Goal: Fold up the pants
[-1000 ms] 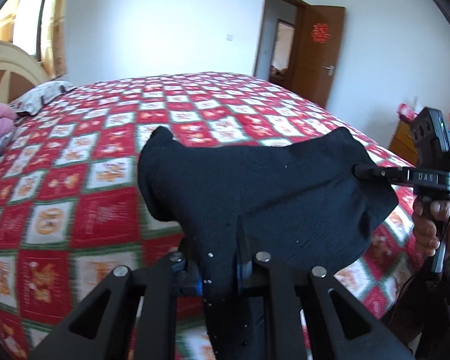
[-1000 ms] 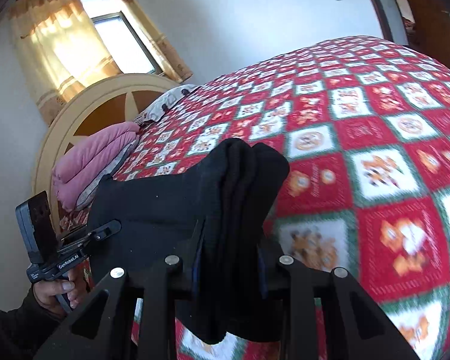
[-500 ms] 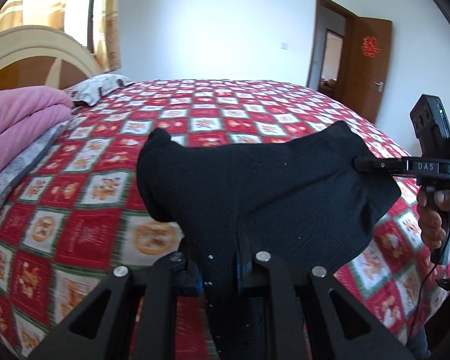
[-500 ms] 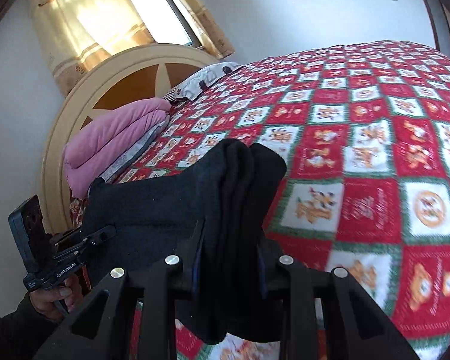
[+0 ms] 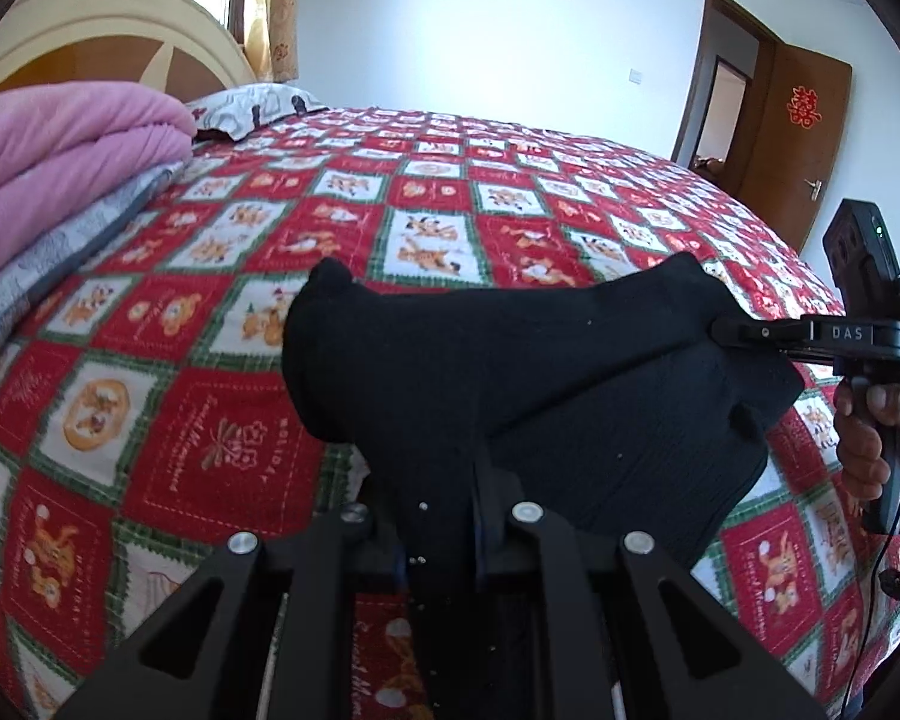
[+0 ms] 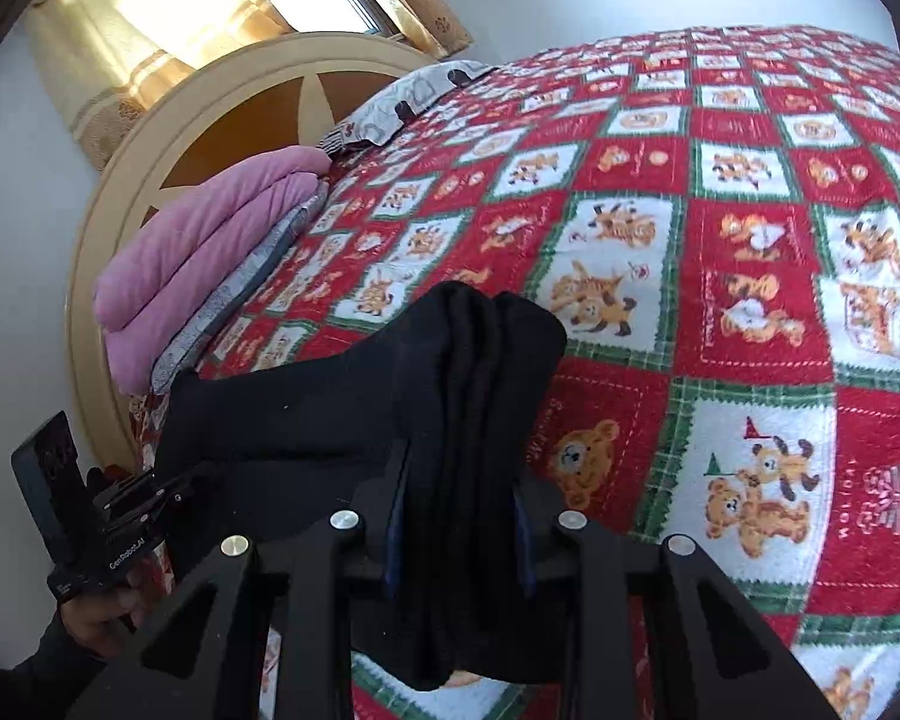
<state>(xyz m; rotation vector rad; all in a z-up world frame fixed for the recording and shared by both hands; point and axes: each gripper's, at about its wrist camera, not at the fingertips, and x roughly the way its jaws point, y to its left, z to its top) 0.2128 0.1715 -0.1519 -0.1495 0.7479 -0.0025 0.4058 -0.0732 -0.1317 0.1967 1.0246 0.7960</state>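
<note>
Red-and-green patchwork quilt (image 5: 222, 396) with bear squares covers the whole bed, and above it hang the black pants (image 5: 510, 384), bunched into a thick folded bundle and stretched between two grippers, clear of the quilt.

Left wrist view: the left gripper (image 5: 444, 534) has its fingers nearly together, pinching one end of the cloth, which spills forward over them. Off to the right comes the right gripper (image 5: 732, 333), seen side-on, biting the far end of the bundle, with a hand (image 5: 870, 438) wrapped round its handle. This view alone shows the brown door (image 5: 792, 138) standing open with a red paper ornament on it, and the white wall (image 5: 480, 30) beyond.

Right wrist view: the right gripper's fingers stand partly apart, clamped on several stacked layers of pants whose folded edges poke up between them. The left gripper sits low at the left edge, gripping the other end, a dark sleeve (image 6: 48, 660) below it. Only here do you get the sunlit window with yellow curtains (image 6: 126, 12).

Both views catch the round cream headboard (image 6: 108, 252), folded pink blanket (image 5: 60, 162) stacked on a grey one, and a patterned pillow (image 5: 252, 108) behind. The bundle hides the quilt beneath it.
</note>
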